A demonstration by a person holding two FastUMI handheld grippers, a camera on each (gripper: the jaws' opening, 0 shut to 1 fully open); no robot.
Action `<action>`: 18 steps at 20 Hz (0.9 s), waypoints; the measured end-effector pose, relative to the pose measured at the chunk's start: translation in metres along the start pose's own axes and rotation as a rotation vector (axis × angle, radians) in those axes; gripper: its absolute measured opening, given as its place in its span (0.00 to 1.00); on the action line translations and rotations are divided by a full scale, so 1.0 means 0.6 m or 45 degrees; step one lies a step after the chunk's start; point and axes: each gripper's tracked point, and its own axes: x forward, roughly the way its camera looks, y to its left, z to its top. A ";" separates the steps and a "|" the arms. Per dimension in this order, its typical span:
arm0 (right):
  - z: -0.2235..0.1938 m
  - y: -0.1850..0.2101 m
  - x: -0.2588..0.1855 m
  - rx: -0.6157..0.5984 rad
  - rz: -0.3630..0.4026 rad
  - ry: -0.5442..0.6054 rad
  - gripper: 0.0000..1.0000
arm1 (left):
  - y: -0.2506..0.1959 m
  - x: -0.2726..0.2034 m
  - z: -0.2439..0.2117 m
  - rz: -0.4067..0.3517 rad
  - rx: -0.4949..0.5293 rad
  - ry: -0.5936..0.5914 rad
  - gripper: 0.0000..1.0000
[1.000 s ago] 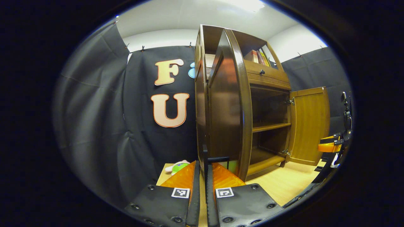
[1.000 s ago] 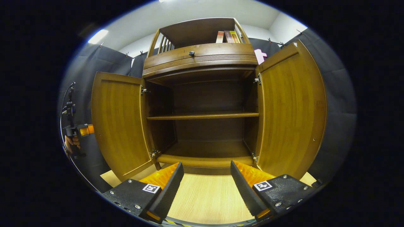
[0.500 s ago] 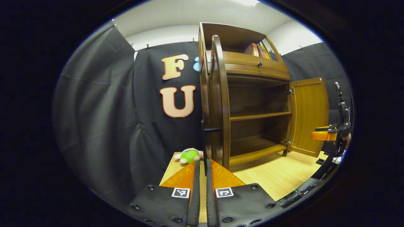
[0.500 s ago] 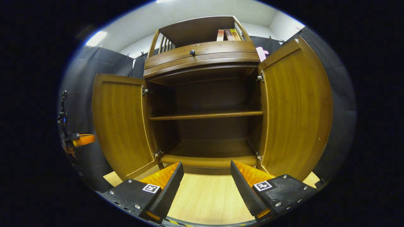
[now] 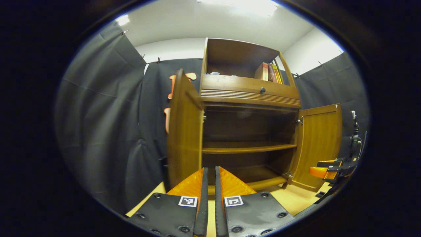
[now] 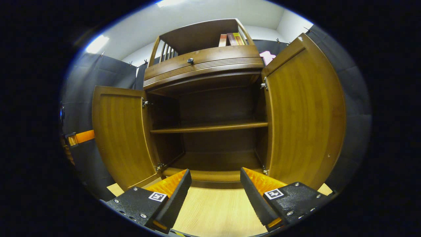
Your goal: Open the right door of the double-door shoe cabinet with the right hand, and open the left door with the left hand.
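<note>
The brown wooden shoe cabinet (image 5: 250,98) has both doors swung out. In the left gripper view its left door (image 5: 184,131) stands open to my left and its right door (image 5: 320,144) at the far right. My left gripper (image 5: 211,169) is shut with nothing between its orange fingers, apart from the left door. In the right gripper view the left door (image 6: 121,135) and right door (image 6: 304,115) flank the bare inner shelf (image 6: 210,126). My right gripper (image 6: 215,171) is open, in front of the cabinet's bottom edge. The right gripper (image 5: 324,169) also shows beside the right door.
Several books (image 6: 232,39) stand in the top compartment above a drawer with a dark knob (image 6: 190,60). The cabinet rests on a light wooden surface (image 6: 213,210). Black cloth walls close in on both sides. The left gripper (image 6: 80,136) shows beyond the left door.
My left gripper has let go of the left door's black handle and swung round to face the cabinet's inside. The left door now stands wide open. The right gripper has barely moved.
</note>
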 end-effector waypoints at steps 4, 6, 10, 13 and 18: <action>0.015 -0.047 -0.018 -0.013 -0.046 -0.025 1.00 | -0.103 0.069 -0.043 -0.044 -0.139 0.044 0.16; 0.014 -0.061 -0.028 -0.016 -0.051 -0.026 0.92 | -0.116 0.093 -0.072 0.034 -0.169 0.064 0.16; 0.008 -0.098 -0.045 -0.063 -0.095 -0.026 0.92 | -0.130 0.110 -0.105 0.143 -0.123 0.076 0.18; 0.005 -0.109 -0.044 -0.064 -0.099 -0.024 0.92 | -0.140 0.110 -0.111 0.134 -0.100 0.068 0.17; 0.009 -0.106 -0.032 -0.047 -0.083 -0.043 0.92 | -0.143 0.107 -0.099 0.132 -0.070 0.037 0.17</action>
